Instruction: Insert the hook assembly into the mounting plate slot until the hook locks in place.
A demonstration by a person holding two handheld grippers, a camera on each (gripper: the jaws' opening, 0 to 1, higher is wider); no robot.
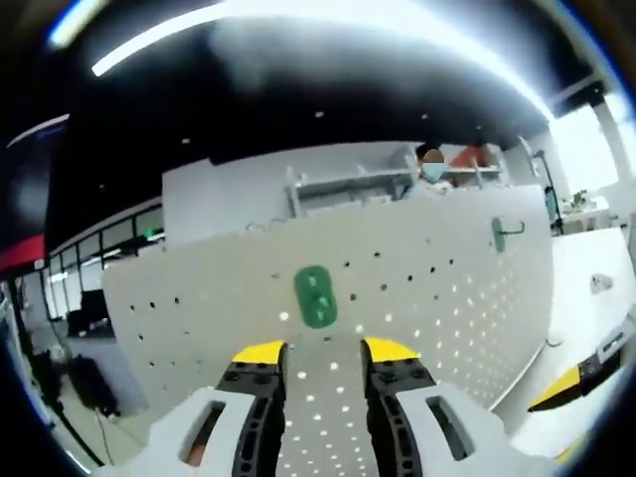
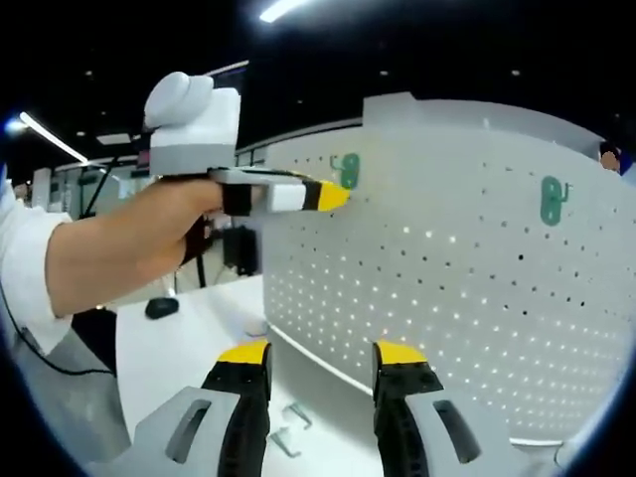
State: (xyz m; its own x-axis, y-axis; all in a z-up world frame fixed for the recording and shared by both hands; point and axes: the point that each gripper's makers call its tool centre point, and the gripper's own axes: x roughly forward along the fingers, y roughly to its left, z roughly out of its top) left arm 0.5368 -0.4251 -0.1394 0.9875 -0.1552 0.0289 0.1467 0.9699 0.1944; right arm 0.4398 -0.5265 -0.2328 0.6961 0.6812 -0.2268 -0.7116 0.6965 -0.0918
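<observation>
Yellow-tipped, the left claw (image 1: 325, 350) stands open and holds nothing, pointing at a green hook plate (image 1: 315, 296) on the white pegboard (image 1: 417, 288). A second green hook (image 1: 502, 234) hangs farther right. Right claw (image 2: 323, 356) is open and empty too, over the white bench (image 2: 189, 333). Beside it, a hand (image 2: 164, 224) holds the left claw level, its tip near the plate.

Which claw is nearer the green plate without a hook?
Left. The left claw sits just below that green plate; the right claw hangs lower, over the table.
</observation>
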